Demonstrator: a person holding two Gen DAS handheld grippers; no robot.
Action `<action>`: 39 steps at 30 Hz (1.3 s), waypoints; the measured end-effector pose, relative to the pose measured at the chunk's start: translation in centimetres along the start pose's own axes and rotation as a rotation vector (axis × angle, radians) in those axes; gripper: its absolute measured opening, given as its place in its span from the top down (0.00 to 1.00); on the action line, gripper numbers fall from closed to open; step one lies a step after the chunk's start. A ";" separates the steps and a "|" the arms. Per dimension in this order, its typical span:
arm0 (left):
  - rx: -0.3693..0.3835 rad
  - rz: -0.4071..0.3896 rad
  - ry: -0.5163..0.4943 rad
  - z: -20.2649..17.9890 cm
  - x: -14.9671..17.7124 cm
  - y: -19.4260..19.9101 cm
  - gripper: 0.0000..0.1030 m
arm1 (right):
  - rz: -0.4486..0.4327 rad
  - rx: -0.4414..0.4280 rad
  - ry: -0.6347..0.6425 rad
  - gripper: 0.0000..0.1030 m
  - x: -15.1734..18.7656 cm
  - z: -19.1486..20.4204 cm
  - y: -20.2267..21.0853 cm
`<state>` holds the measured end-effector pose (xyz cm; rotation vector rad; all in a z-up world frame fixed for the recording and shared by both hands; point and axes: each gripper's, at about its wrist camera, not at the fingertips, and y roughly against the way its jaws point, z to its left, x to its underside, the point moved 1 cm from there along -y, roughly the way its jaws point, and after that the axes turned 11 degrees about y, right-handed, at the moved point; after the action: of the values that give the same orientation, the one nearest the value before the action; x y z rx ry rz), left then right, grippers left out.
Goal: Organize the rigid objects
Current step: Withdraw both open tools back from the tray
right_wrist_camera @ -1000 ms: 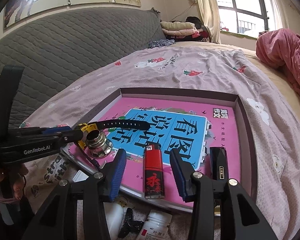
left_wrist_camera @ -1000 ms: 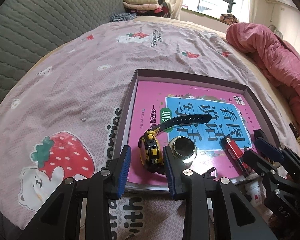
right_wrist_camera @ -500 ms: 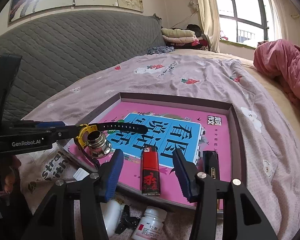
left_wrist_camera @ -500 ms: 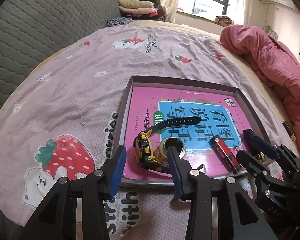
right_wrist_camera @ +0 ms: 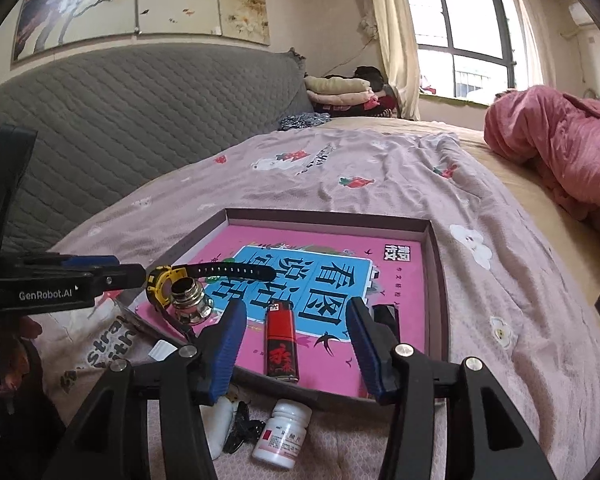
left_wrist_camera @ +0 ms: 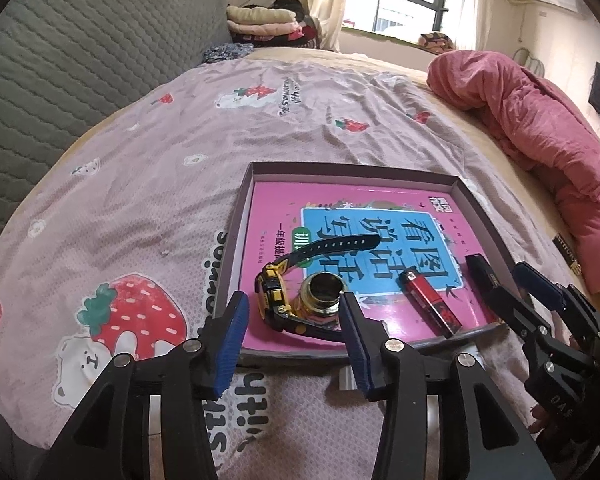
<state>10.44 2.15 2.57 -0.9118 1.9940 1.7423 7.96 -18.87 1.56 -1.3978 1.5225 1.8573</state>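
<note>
Tray (left_wrist_camera: 236, 240) on the bed holds a watch (left_wrist_camera: 274, 296), metal fitting (left_wrist_camera: 324, 294) and red lighter (left_wrist_camera: 428, 304). Left gripper (left_wrist_camera: 292, 344) jaws are opening, grasping nothing. Right gripper (right_wrist_camera: 296, 344) is released, empty, the lighter lying beyond its fingers.

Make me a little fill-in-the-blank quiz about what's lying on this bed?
1. The lighter lying in the tray is black and ____.
2. The watch has a ____ case.
3. The white pill bottle lies ____ the tray.
4. The book under them has a ____ cover.

Missing words: red; yellow; outside; pink
</note>
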 end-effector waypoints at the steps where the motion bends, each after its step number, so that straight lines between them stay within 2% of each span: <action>1: 0.004 -0.002 -0.001 -0.1 0.0 0.1 0.47 | -0.002 0.004 -0.011 0.50 0.0 -0.2 0.2; 15: 0.038 -0.018 -0.008 -0.2 0.6 2.6 0.43 | -0.010 0.116 -0.079 0.50 1.2 -1.3 3.5; 22: 0.042 -0.022 -0.020 -0.5 0.8 3.5 0.43 | 0.003 0.127 -0.058 0.50 1.5 -0.6 4.3; 26: 0.038 -0.025 -0.028 -0.7 1.2 4.1 0.38 | 0.006 0.123 -0.039 0.50 1.7 0.1 4.9; 39: 0.052 -0.032 -0.044 -1.3 1.9 5.2 0.38 | 0.024 0.130 0.013 0.50 2.0 1.7 5.9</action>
<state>5.80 0.64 5.52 -0.8769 1.9764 1.6711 1.79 -20.07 2.91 -1.3401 1.6418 1.7322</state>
